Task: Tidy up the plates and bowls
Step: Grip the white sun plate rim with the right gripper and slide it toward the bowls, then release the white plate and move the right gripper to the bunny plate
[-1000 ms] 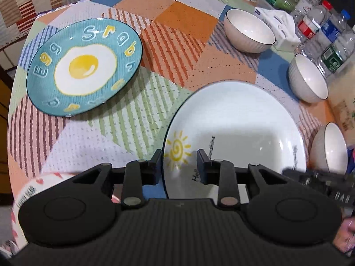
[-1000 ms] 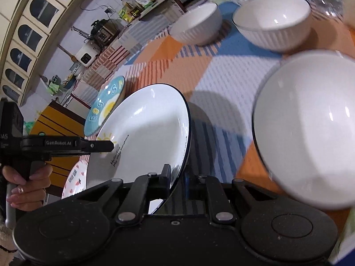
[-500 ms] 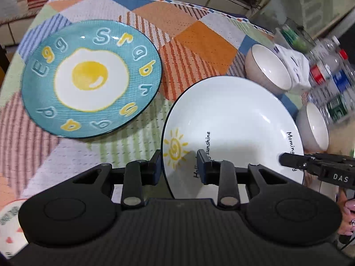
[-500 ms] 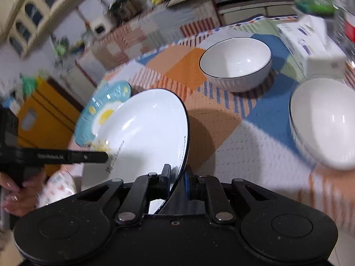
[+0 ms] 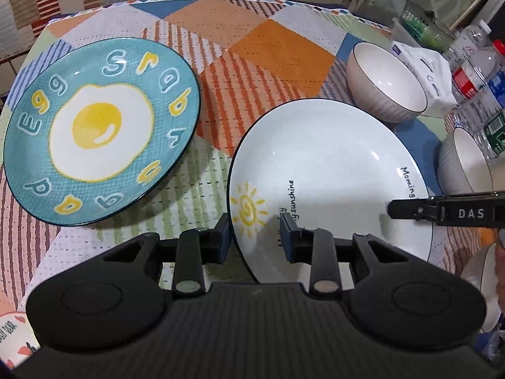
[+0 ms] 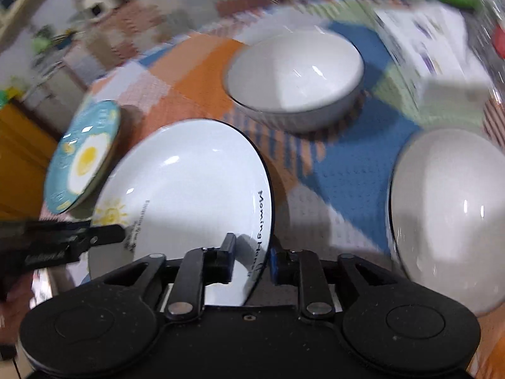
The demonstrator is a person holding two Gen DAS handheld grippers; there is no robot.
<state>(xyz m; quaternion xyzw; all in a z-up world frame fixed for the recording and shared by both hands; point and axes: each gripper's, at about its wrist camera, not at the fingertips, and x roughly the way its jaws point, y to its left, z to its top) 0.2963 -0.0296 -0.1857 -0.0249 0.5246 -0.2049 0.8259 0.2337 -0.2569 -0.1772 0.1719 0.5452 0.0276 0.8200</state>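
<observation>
A white sunshine plate [image 5: 328,170] lies on the patchwork tablecloth, right of a teal egg plate [image 5: 98,126]. My left gripper [image 5: 254,237] is open with its jaws astride the white plate's near-left rim, not pinching it. My right gripper [image 6: 251,259] is open too, its jaws astride the opposite rim of the same plate [image 6: 189,189]. The egg plate [image 6: 82,158] shows at the left in the blurred right wrist view. Three white bowls stand at the right [image 5: 388,79], [image 5: 464,164], [image 5: 483,287].
Water bottles [image 5: 473,72], a tissue pack [image 5: 426,69] and a green rack [image 5: 423,25] stand at the far right table edge. A small patterned plate [image 5: 9,338] peeks in at the lower left. Bowls [image 6: 296,75], [image 6: 448,214] sit close to my right gripper.
Both grippers moved the white plate left toward the egg plate and lowered it flatter. The jaws of both have since opened wider around its rim. The right wrist view is swinging.
</observation>
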